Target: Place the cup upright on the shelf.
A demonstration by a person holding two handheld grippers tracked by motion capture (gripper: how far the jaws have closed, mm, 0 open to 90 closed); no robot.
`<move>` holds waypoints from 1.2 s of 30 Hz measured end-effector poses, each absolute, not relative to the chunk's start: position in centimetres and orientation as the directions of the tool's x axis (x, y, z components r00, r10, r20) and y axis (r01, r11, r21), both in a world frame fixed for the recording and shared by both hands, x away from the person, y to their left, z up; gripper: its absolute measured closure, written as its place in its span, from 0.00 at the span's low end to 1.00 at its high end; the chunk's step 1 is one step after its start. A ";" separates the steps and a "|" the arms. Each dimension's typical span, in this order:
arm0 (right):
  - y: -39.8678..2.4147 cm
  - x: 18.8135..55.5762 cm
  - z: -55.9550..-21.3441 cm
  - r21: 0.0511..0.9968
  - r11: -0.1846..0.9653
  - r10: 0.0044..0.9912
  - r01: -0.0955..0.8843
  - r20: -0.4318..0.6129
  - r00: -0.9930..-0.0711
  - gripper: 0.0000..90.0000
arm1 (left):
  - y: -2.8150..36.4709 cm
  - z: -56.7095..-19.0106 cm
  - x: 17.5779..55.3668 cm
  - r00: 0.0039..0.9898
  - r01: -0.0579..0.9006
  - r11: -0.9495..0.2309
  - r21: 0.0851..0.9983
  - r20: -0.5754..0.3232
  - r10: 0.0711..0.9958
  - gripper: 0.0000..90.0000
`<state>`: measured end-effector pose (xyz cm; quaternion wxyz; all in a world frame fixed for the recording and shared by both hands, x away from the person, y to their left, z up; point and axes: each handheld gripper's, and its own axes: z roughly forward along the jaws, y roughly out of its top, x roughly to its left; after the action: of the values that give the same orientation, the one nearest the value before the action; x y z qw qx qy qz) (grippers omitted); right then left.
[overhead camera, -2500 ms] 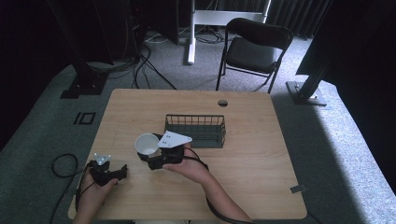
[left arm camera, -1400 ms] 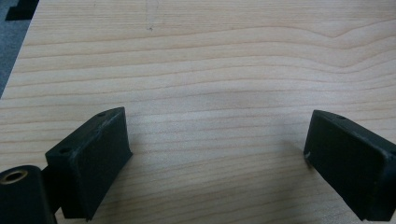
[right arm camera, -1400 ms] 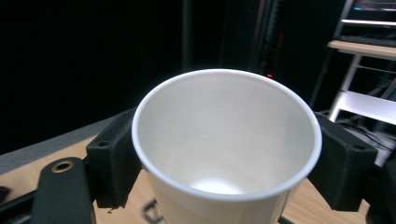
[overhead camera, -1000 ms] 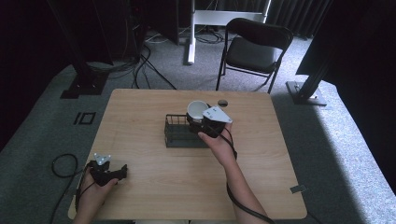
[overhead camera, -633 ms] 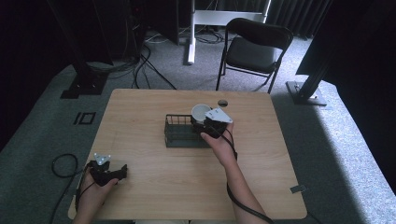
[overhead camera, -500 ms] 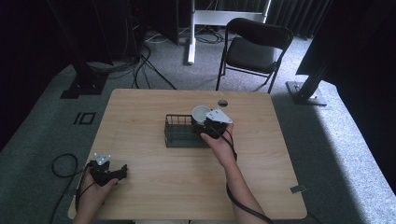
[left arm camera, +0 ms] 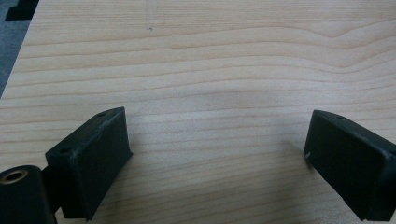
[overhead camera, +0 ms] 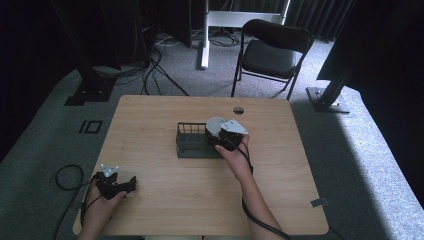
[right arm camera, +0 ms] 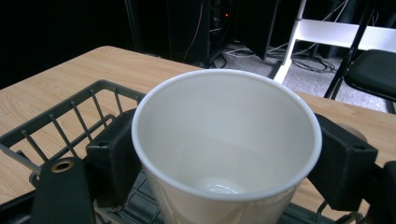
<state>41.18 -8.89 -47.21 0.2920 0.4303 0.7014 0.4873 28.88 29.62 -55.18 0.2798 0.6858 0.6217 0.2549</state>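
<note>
Resting near the table's (overhead camera: 165, 190) front-left corner, your left gripper (overhead camera: 116, 184) sits low over bare wood, its jaws spread wide with nothing between them. Toward the middle stands a dark wire basket (overhead camera: 189, 141); whatever lies on its floor is hard to make out. At its right end, your right gripper (overhead camera: 220, 137) clamps a white paper cup (right arm camera: 224, 154) from both sides, upright, open mouth up, just above the basket. The cup looks empty; its lower part is cut off.
</note>
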 end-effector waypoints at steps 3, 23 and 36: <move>-8.9 41.2 -47.2 0.935 0.159 0.888 0.317 0.005 -0.459 0.22 | 29.6 -55.2 28.9 0.097 0.710 -0.070 0.701 0.001 0.995 0.08; -10.4 40.4 -46.9 0.942 0.147 0.862 0.301 0.027 -0.506 0.13 | 29.6 -55.2 28.9 0.097 0.710 -0.070 0.701 0.002 0.995 0.08; -12.5 39.0 -47.1 0.945 0.149 0.869 0.291 0.015 -0.495 0.13 | 29.6 -55.2 28.9 0.097 0.710 -0.071 0.700 0.002 0.995 0.08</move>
<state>38.97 -12.50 -47.14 0.2861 0.4132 0.7019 0.5047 28.88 29.62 -55.17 0.2796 0.6859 0.6216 0.2549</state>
